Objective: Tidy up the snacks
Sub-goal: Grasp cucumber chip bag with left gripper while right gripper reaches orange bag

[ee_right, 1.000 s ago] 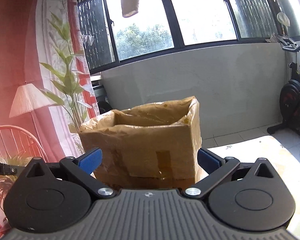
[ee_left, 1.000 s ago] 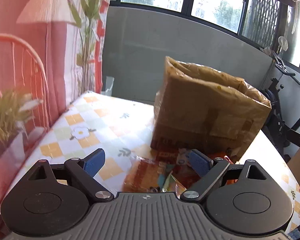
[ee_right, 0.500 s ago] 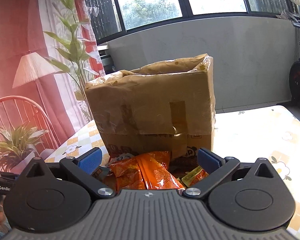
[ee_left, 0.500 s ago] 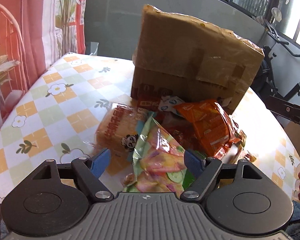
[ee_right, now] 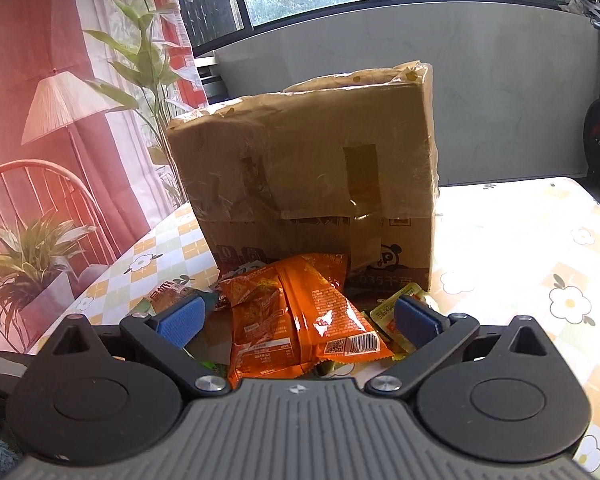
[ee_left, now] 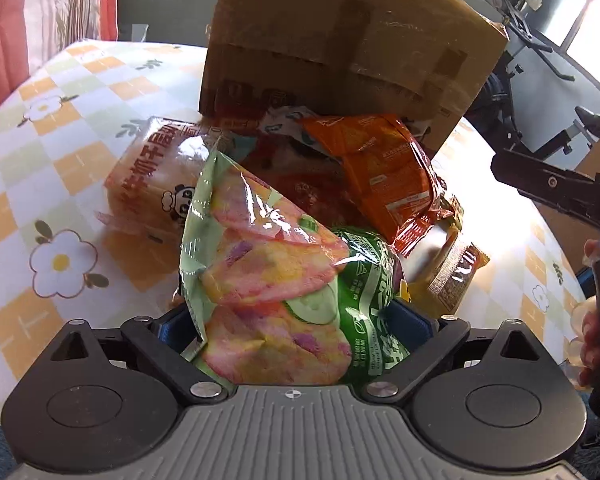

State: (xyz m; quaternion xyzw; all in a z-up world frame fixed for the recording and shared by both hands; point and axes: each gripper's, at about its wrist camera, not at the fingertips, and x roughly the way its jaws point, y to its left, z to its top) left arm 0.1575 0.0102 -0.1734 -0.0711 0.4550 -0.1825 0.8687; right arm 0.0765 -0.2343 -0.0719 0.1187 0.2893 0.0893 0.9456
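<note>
Now green snack bag between opening left gripper.

The bench wears a glossy checked cloth of orange, pale green and white squares, dotted with white flowers and small leaf sprigs. A taped cardboard box stands upright on it toward the far side. In front of the box, touching its base, lies a heap of snack packets: a clear bread bag with a panda print on the left, an orange packet on top of the pile, a green chip bag nearest the camera (its lower end hidden), and a small brown-edged wrapper on the right.
</note>
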